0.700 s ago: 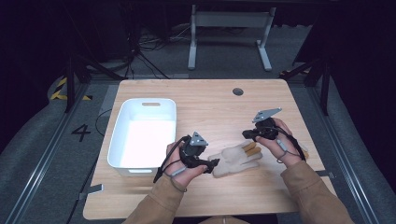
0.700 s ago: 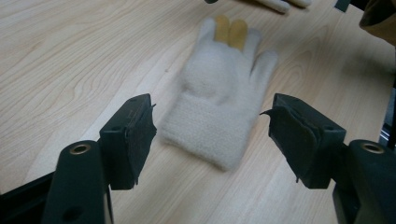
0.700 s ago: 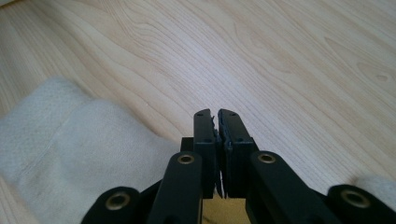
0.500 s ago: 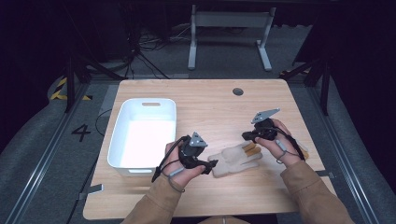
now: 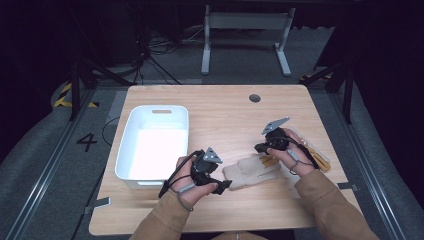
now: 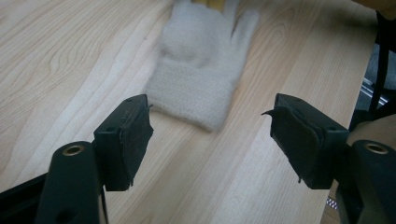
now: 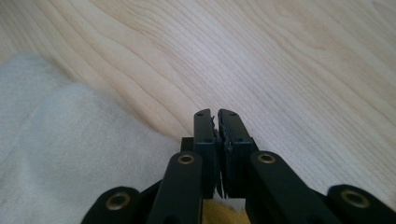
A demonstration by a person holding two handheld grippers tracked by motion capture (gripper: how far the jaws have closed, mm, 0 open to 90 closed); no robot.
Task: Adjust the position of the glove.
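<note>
With the cream glove lying flat just right of the white bin, the left gripper, jaws spread wide, should straddle the cuff squarely before squeezing, while the right gripper, jaws together, hovers at its fingers.

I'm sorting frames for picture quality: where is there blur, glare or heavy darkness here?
High view: the white bin is blown out inside, and the floor around the table is very dark. Left gripper view: the glove is smeared, while the open left tongs stay fairly sharp. Right gripper view: the shut right tongs are sharp, the cloth soft.
</note>
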